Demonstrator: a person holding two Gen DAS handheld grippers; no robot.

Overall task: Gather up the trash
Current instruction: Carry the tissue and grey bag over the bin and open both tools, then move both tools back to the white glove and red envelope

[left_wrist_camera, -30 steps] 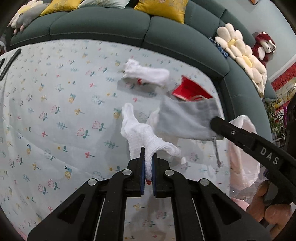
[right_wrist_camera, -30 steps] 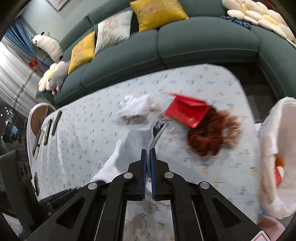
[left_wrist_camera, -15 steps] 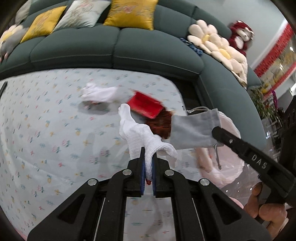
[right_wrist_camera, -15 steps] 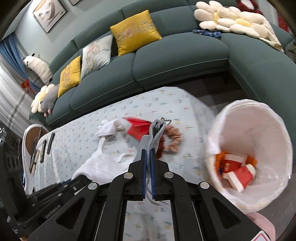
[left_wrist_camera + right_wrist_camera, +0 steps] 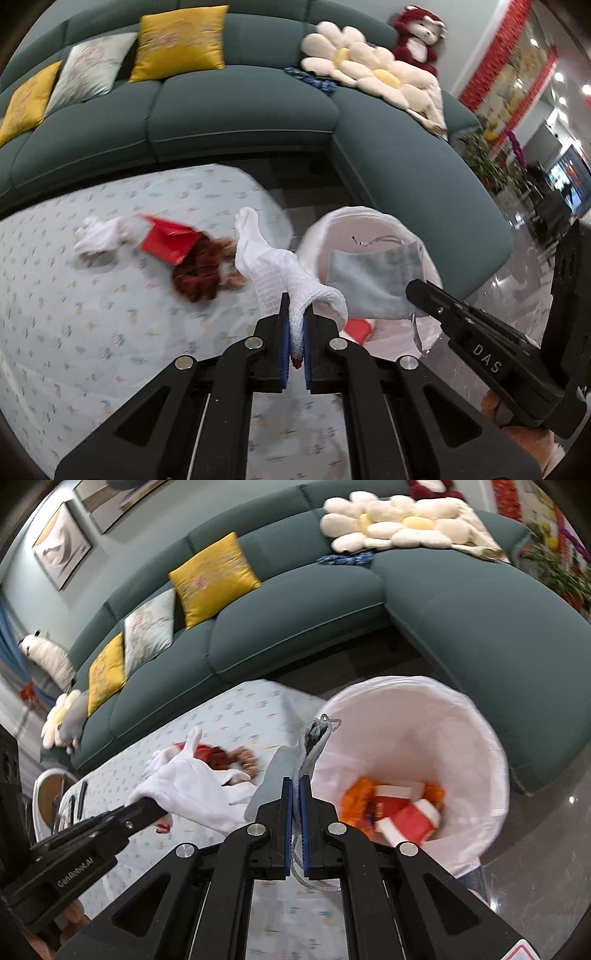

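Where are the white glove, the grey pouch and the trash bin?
white glove [image 5: 284, 269], left wrist view, knitted palm.
grey pouch [image 5: 373, 280], left wrist view, middle of its cloth.
trash bin [image 5: 413, 731], right wrist view, white liner's inner wall.

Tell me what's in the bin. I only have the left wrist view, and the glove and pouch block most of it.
Observer: The right wrist view looks straight into the bin. Orange wrapping and red-and-white boxes lie at the bottom.
Operator: Is the right gripper properly clamped on the pouch?
Observer: Yes. The right gripper is shut on the grey pouch, and its cord hangs out below the fingers.
Operator: Anything at the table's far end?
Observer: Two dark, slim things, perhaps remotes, lie there beside a white chair.
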